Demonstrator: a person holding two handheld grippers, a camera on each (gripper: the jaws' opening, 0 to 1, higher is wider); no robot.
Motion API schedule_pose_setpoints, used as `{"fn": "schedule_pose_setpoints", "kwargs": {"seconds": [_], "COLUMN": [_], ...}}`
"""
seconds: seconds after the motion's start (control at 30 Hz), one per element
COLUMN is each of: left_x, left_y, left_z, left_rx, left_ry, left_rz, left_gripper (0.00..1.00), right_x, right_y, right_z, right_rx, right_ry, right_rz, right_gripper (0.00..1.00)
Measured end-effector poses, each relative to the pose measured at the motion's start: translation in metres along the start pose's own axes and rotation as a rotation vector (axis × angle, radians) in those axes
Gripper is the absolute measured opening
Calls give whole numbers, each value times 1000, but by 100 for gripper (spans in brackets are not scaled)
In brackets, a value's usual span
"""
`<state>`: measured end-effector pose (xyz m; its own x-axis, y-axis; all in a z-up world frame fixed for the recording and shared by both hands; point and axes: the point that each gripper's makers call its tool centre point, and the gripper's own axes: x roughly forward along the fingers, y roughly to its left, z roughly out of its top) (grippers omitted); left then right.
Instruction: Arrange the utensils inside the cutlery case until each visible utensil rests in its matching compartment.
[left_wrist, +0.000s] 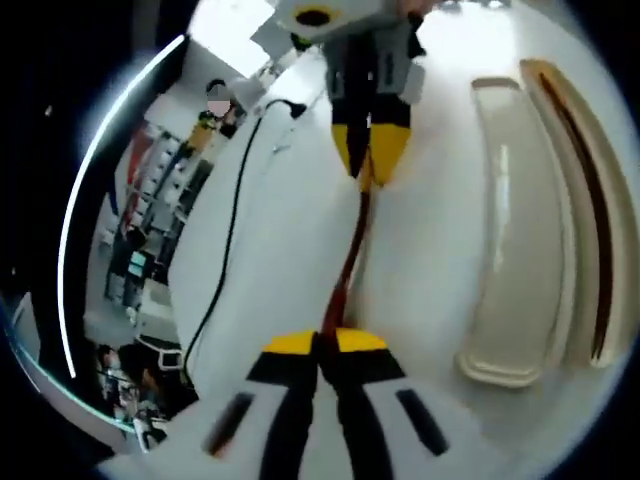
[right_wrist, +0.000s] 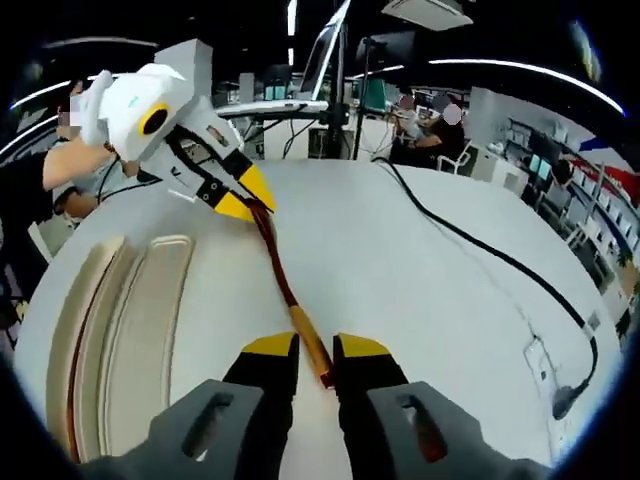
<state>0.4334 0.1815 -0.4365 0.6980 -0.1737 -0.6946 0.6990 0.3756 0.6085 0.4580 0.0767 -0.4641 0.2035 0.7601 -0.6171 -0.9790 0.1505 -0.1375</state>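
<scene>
A thin dark red-brown chopstick (left_wrist: 352, 245) (right_wrist: 283, 275) with an orange end is held over the white table by both grippers. My left gripper (left_wrist: 325, 342) (right_wrist: 252, 200) is shut on one end. My right gripper (right_wrist: 316, 352) (left_wrist: 368, 172) grips the orange end, the stick lying between its yellow tips. The cream cutlery case (left_wrist: 510, 230) (right_wrist: 150, 300) lies beside them with long narrow compartments. Another dark stick (left_wrist: 592, 220) (right_wrist: 78, 360) rests in the case's outer compartment.
A black cable (left_wrist: 225, 260) (right_wrist: 480, 250) runs across the white table (left_wrist: 440, 200) (right_wrist: 400, 260) to a plug (right_wrist: 565, 400) on the side away from the case. Desks, monitors and seated people fill the background beyond the table edge.
</scene>
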Motion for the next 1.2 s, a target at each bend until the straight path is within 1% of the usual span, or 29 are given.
{"fn": "schedule_pose_setpoints", "kwargs": {"seconds": [0.03,0.07,0.13,0.17,0.23,0.27,0.33,0.37,0.43,0.47,0.5,0.53,0.57,0.6,0.63,0.73,0.77,0.8,0.87,0.9,1.0,1.13,1.2], "left_x": [-1,3,4,5,8,10,11,12,12,13,12,11,8,6,4,-5,-8,-11,-15,-16,-23,-35,-42], "left_y": [0,-1,0,-1,-2,-1,-2,-2,-2,-2,-2,-1,3,8,10,12,15,17,18,17,11,4,-2], "left_z": [0,-1,-2,-2,-3,-3,-3,-3,-4,-3,-3,-1,1,4,6,16,20,22,27,29,38,48,53], "left_rx": [11,19,-9,-12,6,10,20,19,24,21,13,12,11,2,10,48,40,34,45,50,70,72,73], "left_ry": [-1,2,6,7,6,9,14,15,6,-1,-4,-9,-14,-23,-28,-44,-51,-57,-70,-76,-97,-113,-120], "left_rz": [-2,-4,-9,-10,-3,-2,3,5,4,0,0,13,37,58,69,75,83,89,95,90,89,91,86], "left_gripper": [4,4,4,4,4,4,4,4,4,4,4,4,4,4,4,4,4,4,4,4,4,4,4], "right_x": [-3,-3,-4,-4,-6,-7,-7,-7,-8,-10,-12,-15,-19,-22,-23,-28,-32,-37,-46,-51,-61,-74,-81], "right_y": [-1,-1,-6,-6,-3,-1,-3,0,5,5,4,3,0,-2,-4,-4,-4,-7,-6,-8,-4,6,14], "right_z": [-3,-3,-2,-2,-2,-1,1,-1,-3,-2,0,3,7,9,9,10,12,16,20,22,21,21,19], "right_rx": [-9,-24,-99,-121,-110,-124,-258,-263,-277,-294,-310,-308,-294,-275,-265,-270,-269,-275,-285,-282,-269,-254,-249], "right_ry": [14,22,29,33,39,39,49,62,80,86,78,64,32,17,6,7,2,-11,-22,-32,-40,-50,-48], "right_rz": [14,11,-16,-22,-8,-6,-44,-59,-59,-71,-97,-115,-152,-177,-189,-210,-219,-246,-258,-277,-288,-293,-293], "right_gripper": [13,13,13,11,9,8,7,7,6,6,6,6,6,7,7,7,7,8,8,8,9,9,9]}}
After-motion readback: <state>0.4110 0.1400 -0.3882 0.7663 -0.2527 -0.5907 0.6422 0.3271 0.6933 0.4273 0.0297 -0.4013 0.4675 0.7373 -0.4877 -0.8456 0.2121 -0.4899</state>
